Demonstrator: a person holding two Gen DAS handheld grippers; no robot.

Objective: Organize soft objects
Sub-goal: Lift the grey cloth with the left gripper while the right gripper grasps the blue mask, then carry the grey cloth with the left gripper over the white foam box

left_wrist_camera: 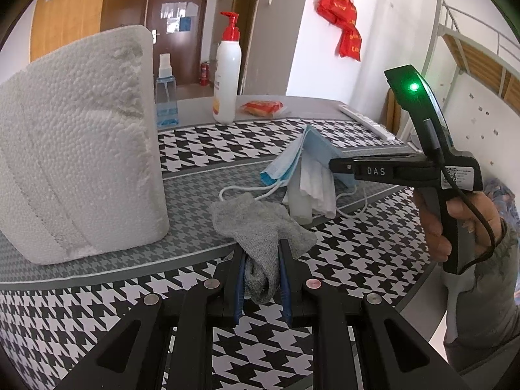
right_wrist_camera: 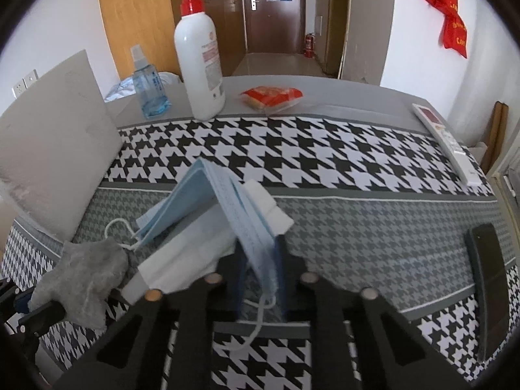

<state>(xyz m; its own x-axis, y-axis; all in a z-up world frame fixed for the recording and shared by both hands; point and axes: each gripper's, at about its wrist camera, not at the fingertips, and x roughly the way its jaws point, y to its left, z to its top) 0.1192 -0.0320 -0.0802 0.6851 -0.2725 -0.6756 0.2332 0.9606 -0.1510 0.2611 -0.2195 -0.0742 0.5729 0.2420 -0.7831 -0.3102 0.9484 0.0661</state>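
Left wrist view. Left gripper [left_wrist_camera: 262,269]: jaws narrow, clamped on a grey cloth [left_wrist_camera: 260,224], which bunches out ahead of the fingers over the houndstooth table cover [left_wrist_camera: 357,253]. Landmark: white foam block [left_wrist_camera: 78,143], standing on the cover; the cloth lies just to its right. Blue face mask [left_wrist_camera: 292,159]: right of the block, beyond the cloth, raised off the cover on top of white folded tissue [left_wrist_camera: 312,191]. Right gripper [left_wrist_camera: 339,164]: reaches in from the right, tips at the mask. A hand [left_wrist_camera: 455,221] holds its handle. Pump bottle [left_wrist_camera: 227,74] and spray bottle [left_wrist_camera: 166,94]: behind the block.

Right wrist view. Right gripper [right_wrist_camera: 261,266]: jaws narrow, pinching the blue face mask [right_wrist_camera: 240,217], right of the foam block [right_wrist_camera: 55,156]. Grey cloth [right_wrist_camera: 87,273]: below the block, left gripper tip beside it.
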